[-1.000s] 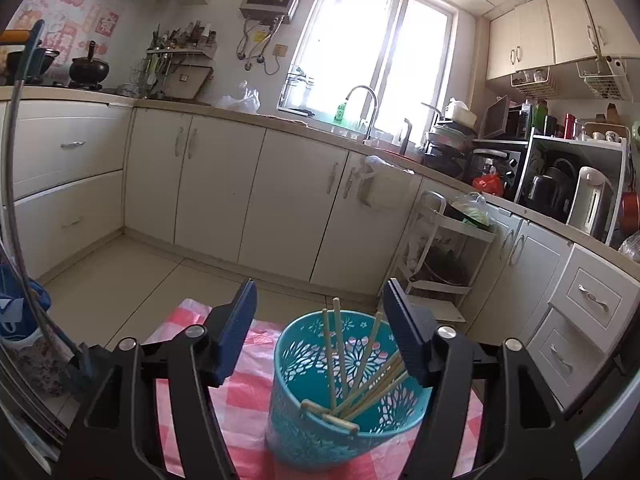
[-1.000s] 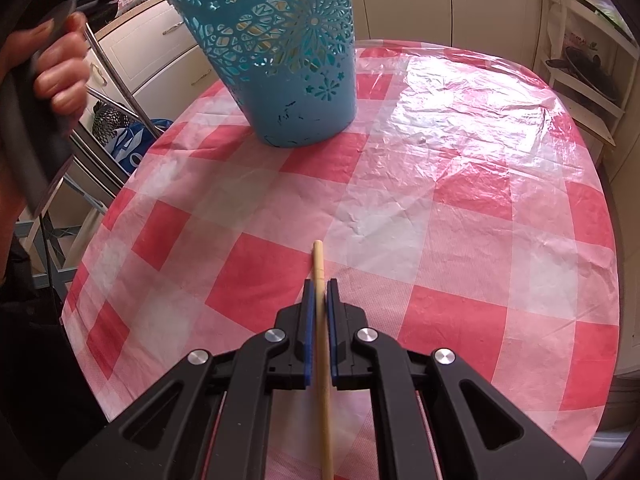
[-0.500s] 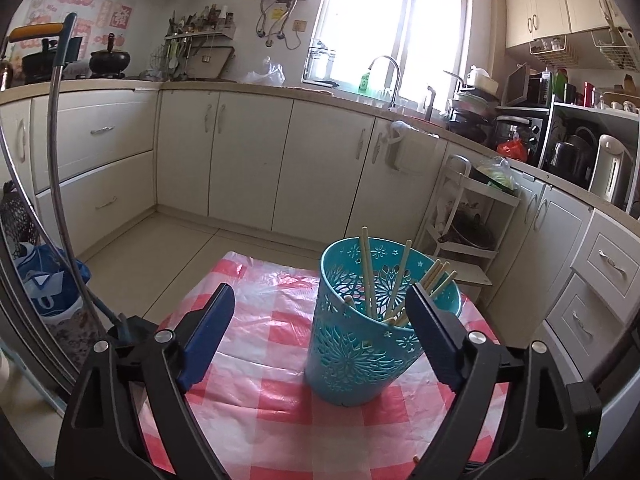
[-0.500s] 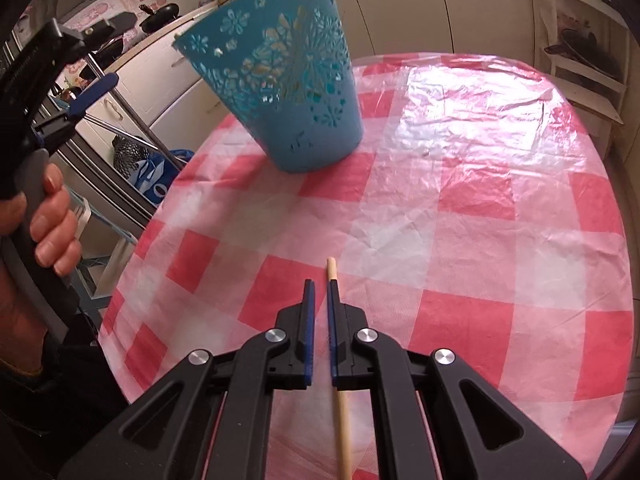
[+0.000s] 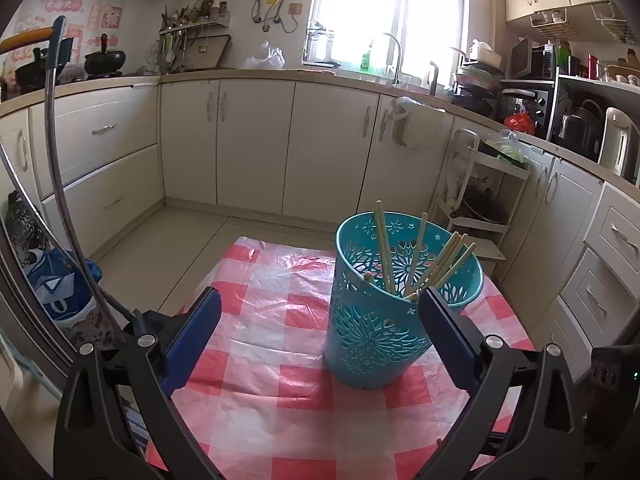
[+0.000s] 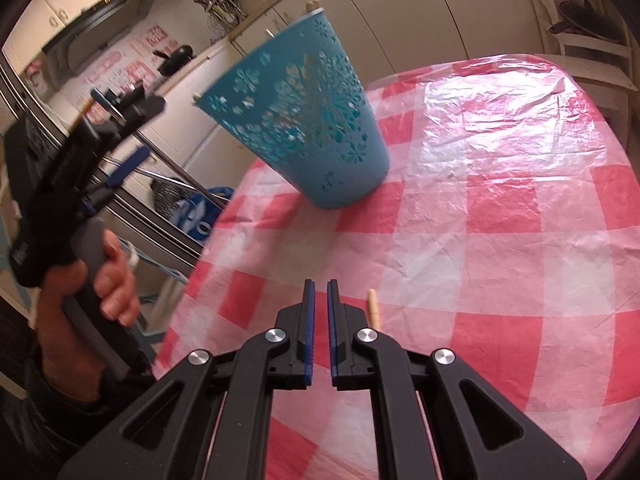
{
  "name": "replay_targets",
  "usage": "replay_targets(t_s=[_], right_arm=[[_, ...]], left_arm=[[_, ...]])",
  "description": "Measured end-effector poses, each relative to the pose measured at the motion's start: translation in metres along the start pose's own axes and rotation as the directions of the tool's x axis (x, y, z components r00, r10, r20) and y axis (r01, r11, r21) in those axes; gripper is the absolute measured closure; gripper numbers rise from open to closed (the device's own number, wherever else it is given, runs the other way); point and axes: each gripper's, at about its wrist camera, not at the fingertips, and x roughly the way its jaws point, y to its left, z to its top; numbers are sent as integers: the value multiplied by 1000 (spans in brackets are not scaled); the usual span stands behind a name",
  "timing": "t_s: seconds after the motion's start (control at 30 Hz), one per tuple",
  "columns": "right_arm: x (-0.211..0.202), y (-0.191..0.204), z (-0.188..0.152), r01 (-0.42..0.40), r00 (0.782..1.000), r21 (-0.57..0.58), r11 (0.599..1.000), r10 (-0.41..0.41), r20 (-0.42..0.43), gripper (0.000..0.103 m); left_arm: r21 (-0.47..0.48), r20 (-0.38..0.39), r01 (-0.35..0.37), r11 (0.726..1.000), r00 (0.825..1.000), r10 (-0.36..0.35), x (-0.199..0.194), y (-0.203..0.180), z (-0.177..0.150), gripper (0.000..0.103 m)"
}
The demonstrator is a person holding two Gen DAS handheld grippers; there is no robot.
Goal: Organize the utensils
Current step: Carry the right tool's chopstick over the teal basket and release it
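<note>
Since a second ago you are pulling your left gripper (image 5: 318,332) back and away from the turquoise basket (image 5: 384,320), which is now sitting ahead and slightly right of centre on the checked tablecloth (image 5: 260,344); the jaws are standing wide apart around nothing, with the right-hand finger only overlapping the basket's near wall in the left wrist view. Several chopsticks (image 5: 420,260) are leaning inside it, tips poking above the rim, so most of the sorting is looking done. Turning to the right wrist view, your right gripper (image 6: 319,292) is no longer pinching the loose chopstick (image 6: 373,306): a second ago the stick was lying between the pads, and now it is lying on the cloth just to the right of the right-hand finger, outside the jaws. Those jaws are standing nearly pressed together, a narrow gap between the blue pads and nothing in it. The basket is standing well beyond, looking tilted through the lens. You are dealing with a light, stiff, smooth stick that is likely to roll or slide on the glossy plastic sheet, so you are better off spreading the pads, straddling it across its width near the middle, and closing squarely.
</note>
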Motion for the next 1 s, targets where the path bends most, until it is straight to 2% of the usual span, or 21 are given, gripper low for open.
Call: replay_targets(t_s=[0.1,0.2,0.3,0.33,0.4,0.43,0.47,0.5,0.57,0.67,0.73,0.8,0.83,0.9,0.97,1.0], right_arm=[[-15,7,10,-85,995,26,996,83,55,97],[-35,24,28,-153,980,16,988,150,129,97],[-49,41,46,-122,977,-24,992,125,172,97],[-50,46,50,-79,982,-44,996,85,168,96],[-41,53,49,68,993,-104,992,-57,107,95],[-29,53,43,151,988,-139,979,-145,54,88],[-20,53,34,202,979,-164,966,-201,22,63],[-11,50,23,238,969,-194,952,-246,-16,53],[15,45,-1,315,930,-279,907,-353,-100,54],[40,35,-23,380,877,-343,859,-453,-162,71],[44,34,-30,415,858,-389,822,-496,-132,79],[43,34,-28,403,865,-360,842,-478,-150,97],[39,37,-24,394,878,-341,853,-459,-133,97],[19,52,-5,330,928,-275,903,-364,-80,97],[-6,70,24,219,975,-206,954,-223,5,97],[-18,80,40,156,987,-181,971,-147,60,97]], left_arm=[[-12,-7,3,1000,1000,-3,0,5,2,8],[-36,-8,5,999,1000,-5,-3,13,4,8],[-55,-3,-1,998,1000,1,-7,24,6,8],[-62,-4,-8,998,1000,8,-7,28,7,8],[-89,-14,-16,996,1000,15,-7,37,8,8],[-109,-19,-17,994,1000,15,-8,43,9,8],[-126,-21,-16,992,1000,14,-9,47,10,8],[-142,-22,-15,990,1000,12,-10,51,10,8],[-159,-19,-14,987,1000,11,-13,58,11,8],[-171,-12,-9,985,1000,7,-16,62,12,8],[-170,-11,-4,985,1000,2,-18,64,11,8],[-175,-11,-6,985,1000,4,-18,67,11,8],[-180,-13,-5,984,1000,3,-18,69,11,8],[-194,-13,-7,981,1000,5,-18,72,12,8],[-208,-14,-8,978,1000,5,-17,75,12,8],[-214,-17,-6,977,1000,3,-17,77,12,8]])
